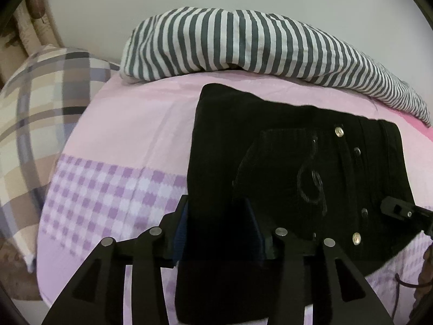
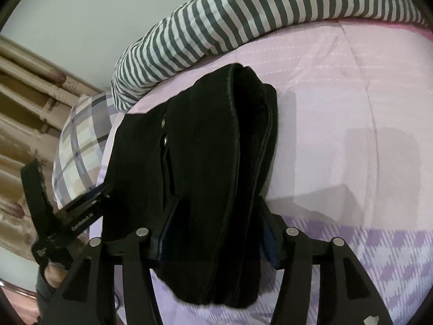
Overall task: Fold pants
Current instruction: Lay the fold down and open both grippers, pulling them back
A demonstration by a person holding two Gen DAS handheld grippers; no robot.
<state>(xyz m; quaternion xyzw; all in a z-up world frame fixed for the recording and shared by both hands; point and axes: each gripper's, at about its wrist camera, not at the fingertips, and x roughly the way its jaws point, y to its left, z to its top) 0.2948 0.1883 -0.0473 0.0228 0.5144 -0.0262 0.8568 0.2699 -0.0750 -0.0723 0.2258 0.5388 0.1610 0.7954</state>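
Note:
Black pants [image 1: 270, 140] lie folded on the pink and lilac bed sheet [image 1: 121, 124], with metal buttons and a stitched pocket facing up. My left gripper [image 1: 217, 227] straddles their near left edge. Cloth fills the gap, but the pads do not seem to press on it. In the right wrist view the pants [image 2: 205, 135] form a thick folded stack. My right gripper [image 2: 217, 233] stands open around the stack's near end. One of the right gripper's fingers [image 1: 397, 208] shows at the pants' right edge, and the left gripper's fingers [image 2: 89, 197] at their left edge.
A grey and white striped duvet [image 1: 243, 40] is bunched along the wall behind the pants. A plaid pillow [image 1: 40, 113] lies at the left end of the bed, with a beige curtain [image 2: 27, 94] beyond it. Bare sheet [image 2: 338, 108] spreads to the right of the pants.

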